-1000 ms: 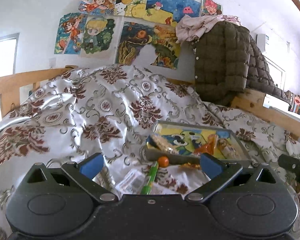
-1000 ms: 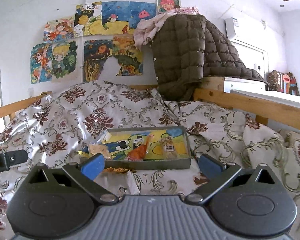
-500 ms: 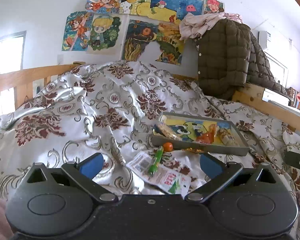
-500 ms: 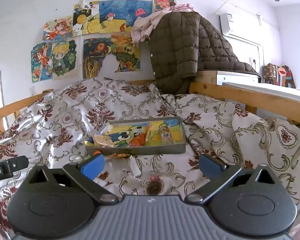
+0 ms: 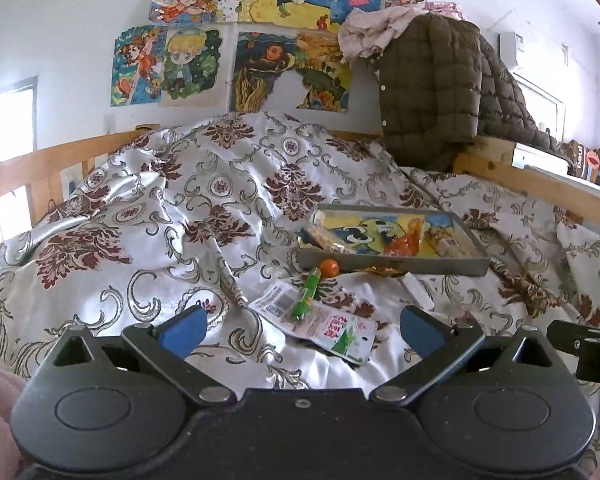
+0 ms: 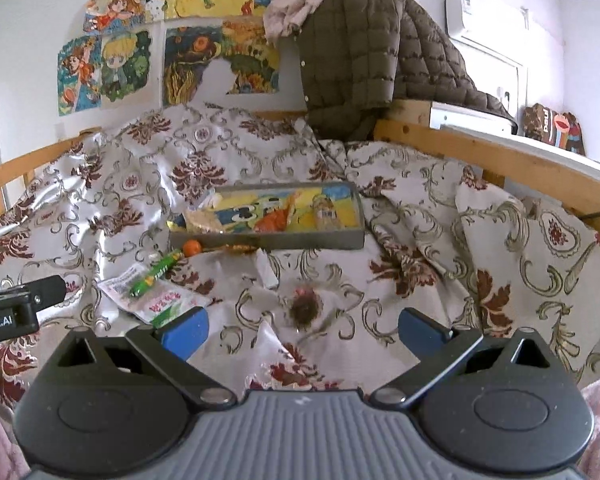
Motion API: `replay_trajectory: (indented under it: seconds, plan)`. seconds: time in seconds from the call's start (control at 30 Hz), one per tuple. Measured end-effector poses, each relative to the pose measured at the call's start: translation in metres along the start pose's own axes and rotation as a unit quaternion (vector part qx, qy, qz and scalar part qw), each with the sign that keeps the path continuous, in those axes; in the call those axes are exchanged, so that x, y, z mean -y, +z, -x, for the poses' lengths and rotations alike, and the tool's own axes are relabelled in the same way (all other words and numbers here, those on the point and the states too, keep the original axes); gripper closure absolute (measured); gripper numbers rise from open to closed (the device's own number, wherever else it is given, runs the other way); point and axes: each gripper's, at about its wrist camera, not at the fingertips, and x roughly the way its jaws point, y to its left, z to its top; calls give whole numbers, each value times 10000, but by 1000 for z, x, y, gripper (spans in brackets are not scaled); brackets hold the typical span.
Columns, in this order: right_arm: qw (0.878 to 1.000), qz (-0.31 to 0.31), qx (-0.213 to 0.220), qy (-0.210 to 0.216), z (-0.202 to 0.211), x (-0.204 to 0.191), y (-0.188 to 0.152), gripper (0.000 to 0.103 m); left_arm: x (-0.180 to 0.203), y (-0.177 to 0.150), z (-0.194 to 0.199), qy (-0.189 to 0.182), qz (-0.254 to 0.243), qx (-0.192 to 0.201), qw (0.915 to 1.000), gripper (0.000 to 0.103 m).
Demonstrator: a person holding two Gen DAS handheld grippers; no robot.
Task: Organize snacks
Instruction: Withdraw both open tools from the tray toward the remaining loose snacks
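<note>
Left wrist view: the left tongs (image 5: pixel 300 326) stand wide apart above the bed's patterned bedspread (image 5: pixel 148 216), holding nothing. Just ahead of them lies a flat white sachet (image 5: pixel 320 322) with a green stick snack (image 5: pixel 306 298) across it, and an orange ball sweet (image 5: pixel 329 267) sits right at the near wall of the grey tray (image 5: pixel 400 266). Inside the tray are a pale wrapped bar (image 5: pixel 324 240), an orange wrapper (image 5: pixel 404 242) and a small clear packet (image 5: pixel 446 242); their print is too small to read. A gold wrapper (image 5: pixel 380 270) lies against the tray's near wall, partly tucked under it. At the right edge, only a black tip of the other tool shows, cut off by the frame. A brown quilted jacket (image 5: pixel 432 96) hangs over the wooden bed rail (image 5: pixel 540 184).

Right wrist view: the right tongs (image 6: pixel 302 330) are also spread wide and empty. Between their blue pads (image 6: pixel 184 332) lies a dark round snack in clear wrap (image 6: pixel 303 310), which the left camera barely shows. The sachet (image 6: pixel 160 300), green stick (image 6: pixel 156 272) and orange ball (image 6: pixel 192 247) lie to the left, the tray (image 6: pixel 300 240) beyond. The left tool's tip enters at the left edge, cut off.
</note>
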Motion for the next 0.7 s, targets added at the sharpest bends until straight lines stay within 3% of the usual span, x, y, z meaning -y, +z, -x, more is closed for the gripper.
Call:
replay_trajectory:
  seconds: [0.4, 0.7]
  plan:
    - [9997, -25, -241, -9, -3, -2, -1, 0, 6, -4, -2, 150, -216, -222, 9994, 1]
    - [9964, -215, -819, -3, -24, 1, 1, 0, 5, -2, -17, 196, -157, -619, 9978, 1]
